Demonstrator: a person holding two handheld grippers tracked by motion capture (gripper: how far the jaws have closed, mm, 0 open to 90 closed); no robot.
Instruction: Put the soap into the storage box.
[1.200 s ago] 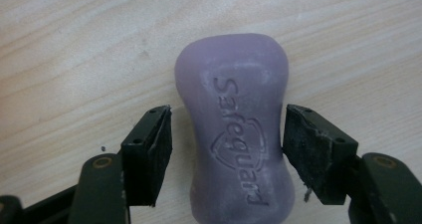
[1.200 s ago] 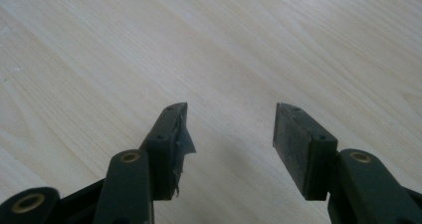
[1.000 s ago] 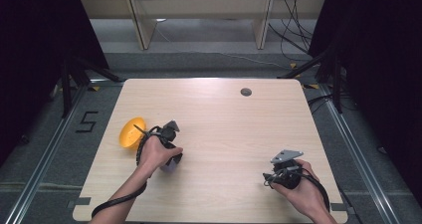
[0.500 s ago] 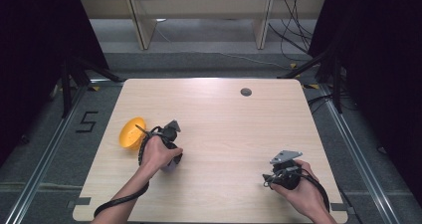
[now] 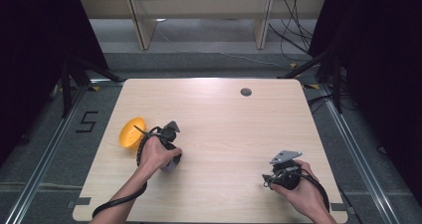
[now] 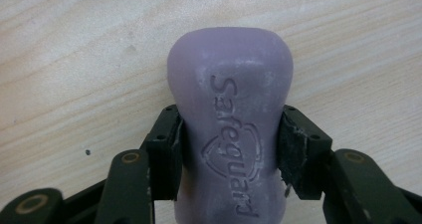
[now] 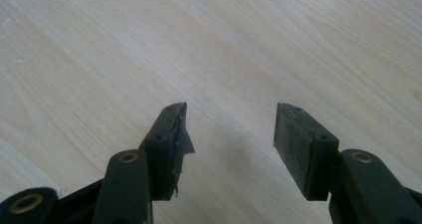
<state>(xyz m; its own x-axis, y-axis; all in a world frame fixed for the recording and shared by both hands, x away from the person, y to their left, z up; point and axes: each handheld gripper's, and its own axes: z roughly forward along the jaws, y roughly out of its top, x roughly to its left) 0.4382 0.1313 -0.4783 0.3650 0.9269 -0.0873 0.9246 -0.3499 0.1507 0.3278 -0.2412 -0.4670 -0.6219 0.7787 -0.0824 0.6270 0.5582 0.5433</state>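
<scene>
Nearest to us, at about five o'clock on the surface (image 5: 224, 134), our right gripper (image 7: 226, 129) rests low over bare wood with its jaws standing apart and nothing between them; a torn flap of pad material hangs off one of them, which could snag or slip if we call on that side later. Further in, at about eight o'clock, our left gripper (image 6: 230, 149) has just been closing and now has its jaws clamped on the waist of the purple soap bar (image 6: 229, 129), one pad on each flank, the bar lying flat on the wood with its embossed face up. In the high view our left hand (image 5: 158, 153) covers most of the bar, only a pale sliver (image 5: 170, 165) showing beneath it. Just beyond, at about nine o'clock and near the surface's edge, sits the yellow bowl (image 5: 130, 133), the likely place for the soap. We judge the main risk to be slip: the bar is smooth and rounded, the pads hold only its near half, and a quick lift or tilt could let it squirt forward or pivot out. Swinging toward the bowl too low could knock the rim and push it off the edge.
</scene>
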